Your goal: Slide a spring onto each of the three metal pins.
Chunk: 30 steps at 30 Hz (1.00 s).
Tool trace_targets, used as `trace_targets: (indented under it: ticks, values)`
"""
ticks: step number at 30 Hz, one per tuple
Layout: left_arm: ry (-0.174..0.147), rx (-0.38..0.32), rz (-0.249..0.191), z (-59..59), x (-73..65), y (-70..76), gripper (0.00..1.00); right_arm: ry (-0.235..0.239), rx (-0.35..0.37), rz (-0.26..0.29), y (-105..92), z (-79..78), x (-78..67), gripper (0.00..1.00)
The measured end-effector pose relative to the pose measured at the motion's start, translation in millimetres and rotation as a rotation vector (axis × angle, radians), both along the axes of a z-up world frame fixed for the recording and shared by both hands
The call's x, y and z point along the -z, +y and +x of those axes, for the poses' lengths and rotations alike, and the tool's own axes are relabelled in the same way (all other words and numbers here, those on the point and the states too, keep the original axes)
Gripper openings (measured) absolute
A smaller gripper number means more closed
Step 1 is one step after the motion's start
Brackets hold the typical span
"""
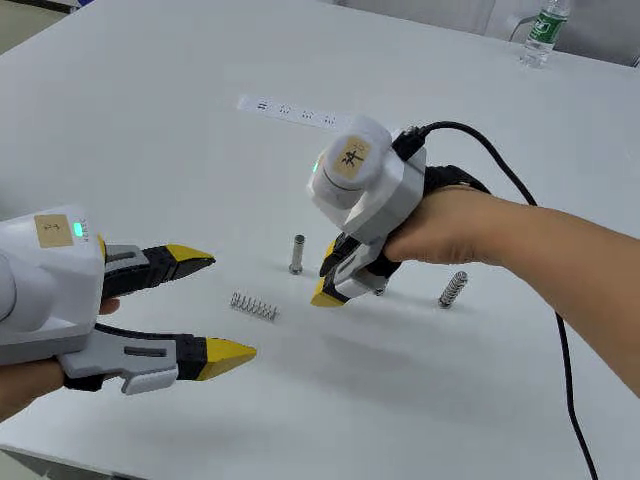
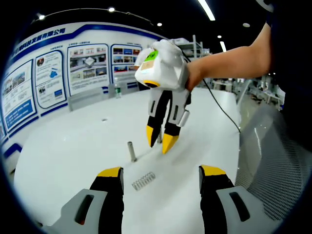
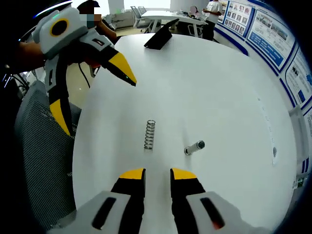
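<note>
A bare metal pin stands upright on the white table. A loose spring lies flat just in front of it. Further right, another pin wears a spring. My right gripper points down at the table right of the bare pin; its jaws stand a narrow gap apart, holding nothing. A bit of metal shows behind it. My left gripper is wide open, aimed at the loose spring from the left.
A white power strip lies further back on the table, and a water bottle stands at the far right. The right gripper's black cable trails across the right side. A mesh chair stands beside the table.
</note>
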<state>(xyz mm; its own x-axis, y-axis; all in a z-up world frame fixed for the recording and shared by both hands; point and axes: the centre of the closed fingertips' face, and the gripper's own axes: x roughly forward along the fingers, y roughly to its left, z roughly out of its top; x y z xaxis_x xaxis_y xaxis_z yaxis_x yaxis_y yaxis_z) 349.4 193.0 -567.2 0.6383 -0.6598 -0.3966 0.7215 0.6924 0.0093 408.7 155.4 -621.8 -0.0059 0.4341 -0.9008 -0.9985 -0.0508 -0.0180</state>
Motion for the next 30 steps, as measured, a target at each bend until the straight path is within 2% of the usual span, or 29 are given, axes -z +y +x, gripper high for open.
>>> trace_targets:
  ticks: [11, 17, 19, 30]
  values:
    - [0.007, -0.004, -0.002, 0.3, 3.4, 2.5, 0.63, 0.029, 0.01, 0.022, 25.2, -12.6, 20.1, 0.19]
    - [0.01, -0.005, -0.003, 0.2, 3.9, 3.5, 0.63, 0.047, 0.05, 0.042, 33.3, -11.7, 29.1, 0.18]
    - [0.01, -0.006, -0.002, 0.2, 3.8, 3.6, 0.63, 0.039, 0.065, 0.052, 36.4, -9.2, 30.0, 0.17]
    - [0.014, -0.002, 0.004, 0.5, 4.0, 3.1, 0.63, 0.055, 0.087, 0.025, 39.2, -8.5, 45.6, 0.15]
